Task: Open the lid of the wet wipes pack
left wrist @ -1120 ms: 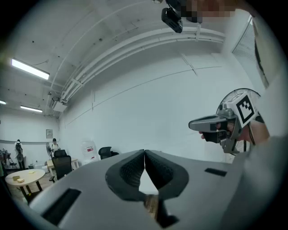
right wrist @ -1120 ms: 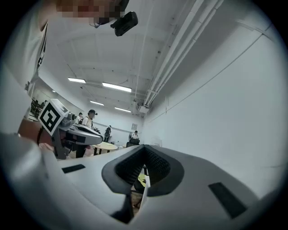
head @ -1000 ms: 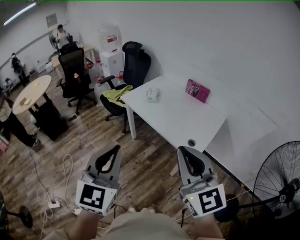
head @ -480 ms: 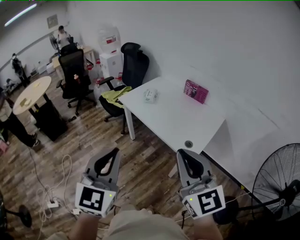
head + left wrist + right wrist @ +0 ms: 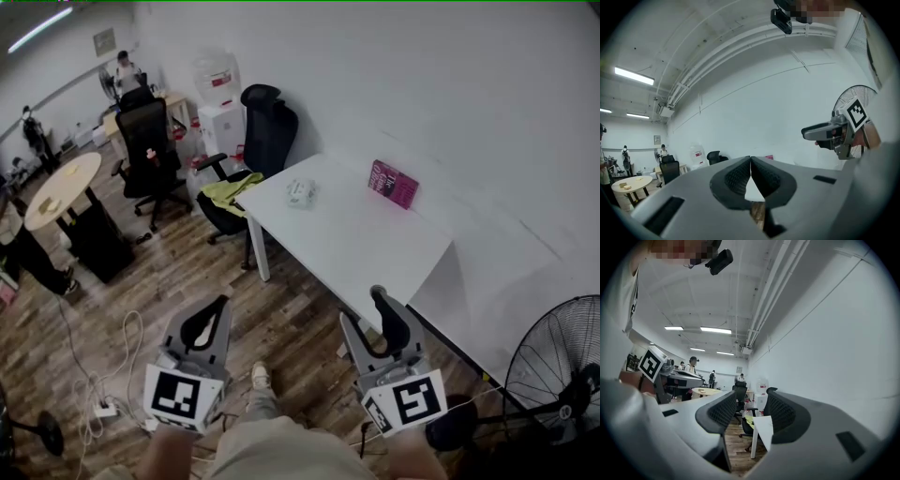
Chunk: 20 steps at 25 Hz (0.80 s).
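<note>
White wall (image 5: 422, 84) spans 12 to 3 o'clock, with wood floor (image 5: 169, 281) below. White table (image 5: 366, 239) just right of centre, black office chair (image 5: 267, 131) at 11, round table (image 5: 61, 187) at 9. Fan (image 5: 553, 361) at 4; ceiling strip light (image 5: 37, 26) lit at 10.

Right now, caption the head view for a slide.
Left gripper shut, right gripper opening empty, both short of the table with the wet wipes pack.

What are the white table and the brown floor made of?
The white rectangular table looks like smooth matte laminated board; its flat, even top shows no grain. The brown floor shows plank lines and streaky grain, so wood or wood-look laminate; I cannot tell which.
</note>
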Each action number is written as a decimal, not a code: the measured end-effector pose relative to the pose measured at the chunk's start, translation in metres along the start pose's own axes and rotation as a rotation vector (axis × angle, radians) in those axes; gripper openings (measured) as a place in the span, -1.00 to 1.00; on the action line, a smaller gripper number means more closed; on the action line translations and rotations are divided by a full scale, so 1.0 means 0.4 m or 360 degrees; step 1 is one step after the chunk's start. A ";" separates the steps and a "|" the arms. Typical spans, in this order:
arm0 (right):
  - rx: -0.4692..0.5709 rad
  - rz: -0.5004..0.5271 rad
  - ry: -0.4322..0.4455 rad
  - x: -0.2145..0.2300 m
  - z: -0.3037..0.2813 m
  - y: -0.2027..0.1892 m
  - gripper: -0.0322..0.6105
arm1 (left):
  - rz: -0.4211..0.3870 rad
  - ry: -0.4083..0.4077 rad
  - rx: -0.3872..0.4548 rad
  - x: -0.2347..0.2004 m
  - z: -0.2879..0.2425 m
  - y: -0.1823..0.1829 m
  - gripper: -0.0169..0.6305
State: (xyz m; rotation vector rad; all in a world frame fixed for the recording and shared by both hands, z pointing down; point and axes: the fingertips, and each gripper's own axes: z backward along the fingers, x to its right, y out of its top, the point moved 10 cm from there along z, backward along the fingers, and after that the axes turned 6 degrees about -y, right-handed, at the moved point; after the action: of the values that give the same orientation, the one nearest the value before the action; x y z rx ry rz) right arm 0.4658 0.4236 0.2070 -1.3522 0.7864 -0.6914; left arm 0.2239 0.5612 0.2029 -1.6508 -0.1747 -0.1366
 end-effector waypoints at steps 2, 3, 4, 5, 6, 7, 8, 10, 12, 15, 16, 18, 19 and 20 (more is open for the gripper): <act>-0.0022 -0.0002 0.0015 -0.003 -0.032 -0.009 -0.24 | 0.0000 -0.0009 0.0001 -0.018 -0.017 -0.006 -0.88; -0.0035 -0.0008 0.0027 -0.006 -0.050 -0.014 -0.24 | 0.0009 -0.0012 0.0007 -0.030 -0.024 -0.008 -0.88; -0.0048 -0.0013 0.0041 -0.008 -0.069 -0.018 -0.24 | 0.0022 -0.0013 0.0017 -0.043 -0.030 -0.010 -0.88; -0.0058 -0.0016 0.0054 -0.012 -0.089 -0.023 -0.24 | 0.0034 -0.0012 0.0025 -0.059 -0.036 -0.013 -0.88; -0.0067 -0.0013 0.0064 -0.015 -0.111 -0.027 -0.24 | 0.0041 -0.0009 0.0028 -0.076 -0.044 -0.018 -0.88; -0.0074 -0.0008 0.0070 -0.019 -0.134 -0.031 -0.24 | 0.0043 -0.0007 0.0027 -0.095 -0.053 -0.025 -0.88; -0.0081 -0.0003 0.0071 -0.021 -0.158 -0.036 -0.24 | 0.0044 -0.0006 0.0023 -0.115 -0.065 -0.034 -0.88; -0.0097 0.0006 0.0066 -0.025 -0.212 -0.046 -0.24 | 0.0054 -0.0009 0.0011 -0.159 -0.096 -0.052 -0.88; -0.0118 0.0017 0.0059 -0.025 -0.275 -0.056 -0.24 | 0.0064 -0.0017 -0.0002 -0.209 -0.135 -0.070 -0.88; -0.0161 0.0026 0.0042 -0.022 -0.377 -0.068 -0.24 | 0.0079 -0.0038 -0.0017 -0.292 -0.200 -0.090 -0.88; -0.0174 0.0029 0.0032 -0.021 -0.412 -0.072 -0.24 | 0.0081 -0.0047 -0.0021 -0.321 -0.223 -0.096 -0.88; -0.0194 0.0032 0.0012 -0.020 -0.482 -0.076 -0.24 | 0.0082 -0.0068 -0.0028 -0.381 -0.268 -0.104 -0.88; -0.0203 0.0033 0.0004 -0.020 -0.518 -0.076 -0.24 | 0.0083 -0.0082 -0.0027 -0.410 -0.291 -0.108 -0.88; -0.0211 0.0034 -0.0007 -0.019 -0.552 -0.076 -0.24 | 0.0084 -0.0098 -0.0022 -0.440 -0.313 -0.112 -0.88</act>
State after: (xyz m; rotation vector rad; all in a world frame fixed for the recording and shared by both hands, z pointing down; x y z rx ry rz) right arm 0.2808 0.3005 0.2275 -1.4621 0.8543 -0.6284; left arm 0.0445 0.4347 0.2234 -1.6730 -0.1769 -0.0473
